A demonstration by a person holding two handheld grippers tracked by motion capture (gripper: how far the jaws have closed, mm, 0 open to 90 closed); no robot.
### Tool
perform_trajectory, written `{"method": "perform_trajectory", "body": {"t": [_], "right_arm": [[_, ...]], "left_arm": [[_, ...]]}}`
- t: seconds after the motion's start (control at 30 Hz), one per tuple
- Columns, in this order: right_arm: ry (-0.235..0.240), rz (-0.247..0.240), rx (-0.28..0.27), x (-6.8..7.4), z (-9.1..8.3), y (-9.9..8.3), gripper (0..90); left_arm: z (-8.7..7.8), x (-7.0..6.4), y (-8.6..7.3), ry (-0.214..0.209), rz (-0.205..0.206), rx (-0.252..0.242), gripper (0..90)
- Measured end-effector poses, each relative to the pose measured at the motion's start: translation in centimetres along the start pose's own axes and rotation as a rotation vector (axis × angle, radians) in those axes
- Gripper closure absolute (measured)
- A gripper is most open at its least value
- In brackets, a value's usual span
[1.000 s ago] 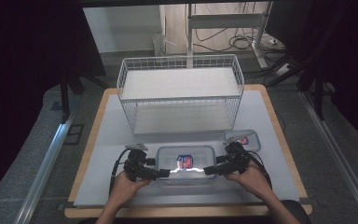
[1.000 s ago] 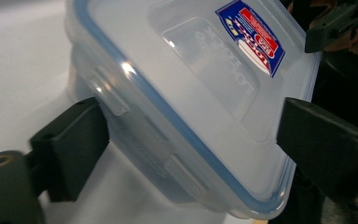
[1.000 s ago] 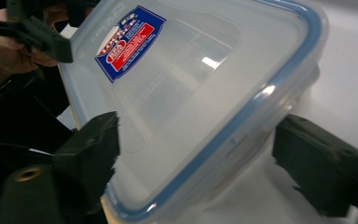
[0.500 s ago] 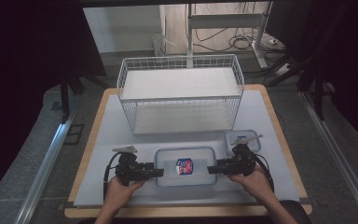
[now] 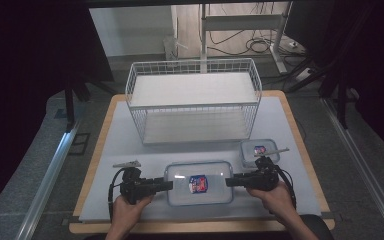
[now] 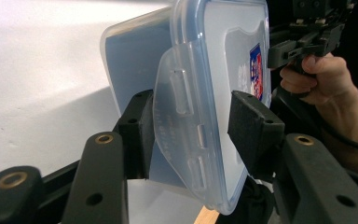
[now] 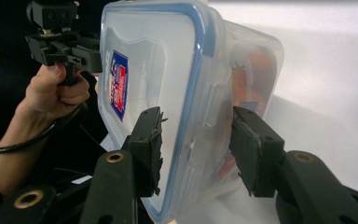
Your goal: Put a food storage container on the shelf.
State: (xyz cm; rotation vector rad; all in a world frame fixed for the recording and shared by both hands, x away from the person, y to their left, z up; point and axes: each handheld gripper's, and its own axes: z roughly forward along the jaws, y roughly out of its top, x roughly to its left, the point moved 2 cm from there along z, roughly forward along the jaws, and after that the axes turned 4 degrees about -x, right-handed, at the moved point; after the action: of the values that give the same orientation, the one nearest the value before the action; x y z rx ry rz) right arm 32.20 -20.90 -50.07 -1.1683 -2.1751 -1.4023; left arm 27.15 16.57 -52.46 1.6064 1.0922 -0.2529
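Near the front edge of the bench (image 5: 130, 145), about midway along it, lies the large clear container (image 5: 198, 182), flat on the grey mat with its blue-rimmed lid (image 6: 233, 56) on and a small printed label (image 5: 198, 183) in the middle. At its left end the left gripper (image 5: 166, 184) has its fingers (image 6: 137, 126) apart, straddling the hinged latch flap (image 6: 182, 121) that stands out from the lid; one finger looks close against the flap, the other clear of it. At the right end the right gripper (image 5: 229, 182) does likewise, its fingers (image 7: 254, 144) spread to either side of the container's edge and latch, with a gap visible on both sides. A hand (image 5: 129, 212) holds the left gripper and another hand (image 5: 276, 196) the right. Just beyond the right gripper, toward the bench's right edge, sits a small clear container (image 5: 258, 151) with a label of its own. Farther back, across the middle of the bench, stands a white wire basket (image 5: 194, 102), open at the top.
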Motion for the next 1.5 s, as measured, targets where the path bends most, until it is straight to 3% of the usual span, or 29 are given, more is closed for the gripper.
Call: {"method": "perform_trajectory", "body": {"t": [0.2, 0.4, 0.73, 0.9, 1.17, 1.5], "right_arm": [[0.016, 0.014, -0.024, 0.0, 0.0, 0.1, 57.3], [0.005, -0.004, -0.050, 0.1, 0.0, 0.3, 57.4], [0.008, -0.033, -0.095, 0.9, -0.9, 2.0, 57.3], [0.007, -0.078, -0.120, 1.8, -1.5, 3.9, 57.3], [0.007, -0.128, -0.165, 3.0, -2.4, 7.0, 57.1], [0.013, -0.144, -0.197, 3.8, -3.1, 10.7, 57.1]], "left_arm": [[-0.2, -0.1, 0.4, 0.021, 0.007, -0.016, 52.6], [-0.1, 0.0, 0.7, 0.024, 0.004, -0.022, 52.4], [-0.7, -1.2, 3.1, 0.031, 0.068, -0.053, 52.4], [-1.4, -2.1, 5.0, 0.036, 0.116, -0.081, 52.4], [-2.2, -3.3, 8.1, 0.048, 0.154, -0.101, 52.4], [-3.1, -4.3, 11.9, 0.060, 0.183, -0.134, 52.4]]}}
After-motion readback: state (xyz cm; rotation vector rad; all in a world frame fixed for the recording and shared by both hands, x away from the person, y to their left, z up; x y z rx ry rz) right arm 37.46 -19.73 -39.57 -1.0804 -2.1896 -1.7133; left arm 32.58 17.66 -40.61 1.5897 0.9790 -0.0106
